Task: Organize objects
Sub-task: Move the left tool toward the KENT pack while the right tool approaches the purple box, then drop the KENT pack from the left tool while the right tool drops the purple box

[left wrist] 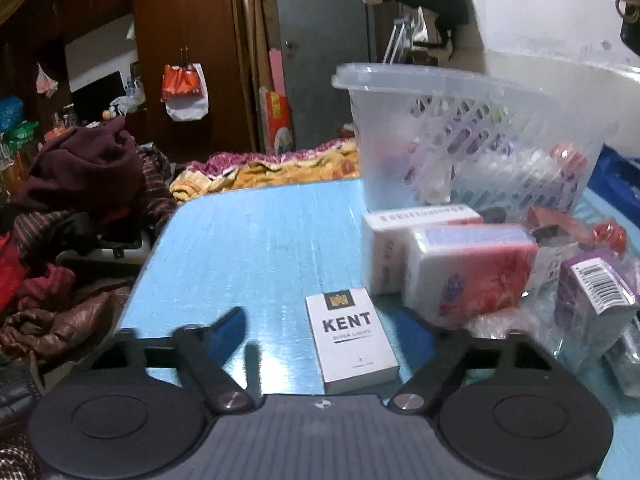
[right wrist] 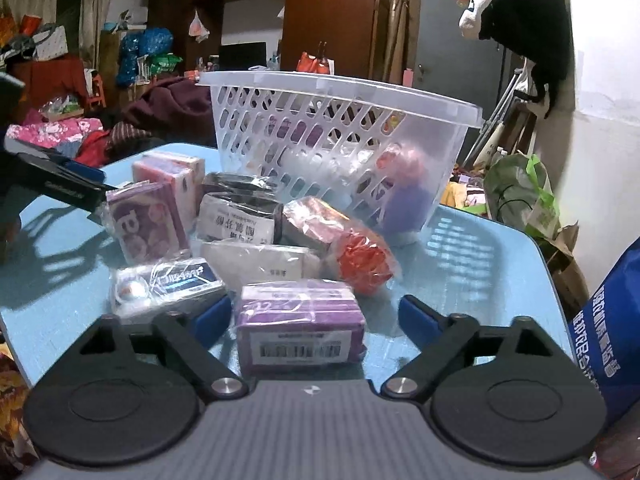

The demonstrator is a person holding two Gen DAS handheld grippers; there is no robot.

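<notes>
1. As I look along my left gripper (left wrist: 320, 330), I see its jaws standing apart with the white KENT pack (left wrist: 350, 338) lying flat on the blue table (left wrist: 256, 240) between them; the blue pads do not touch the pack, so nothing is held.
2. The left finger (left wrist: 228, 328) sits well to the left of the pack; the right one is blurred and I cannot make out its tip clearly.
3. Beyond the pack, to the right, two pink-and-white boxes (left wrist: 460, 268) stand side by side, with a purple barcoded box (left wrist: 596, 300) further right among clear wrapping.
4. The clear plastic basket (left wrist: 460, 120) stands at the far right of the table and already has several packets inside.
5. On my right gripper (right wrist: 316, 314), the jaws are wide apart either side of a purple box with a barcode label (right wrist: 300, 330); a gap shows at each pad, so I have no grip on it.
6. Past that box lies a cluster of wrapped goods: a silver-blue packet (right wrist: 168, 284), a pink-purple box (right wrist: 148, 226), a white-labelled dark packet (right wrist: 236, 220) and a red wrapped roll (right wrist: 364, 260).
7. In the right wrist view the basket (right wrist: 340, 92) stands behind the cluster, and the left gripper (right wrist: 60, 182) reaches in from the left edge
</notes>
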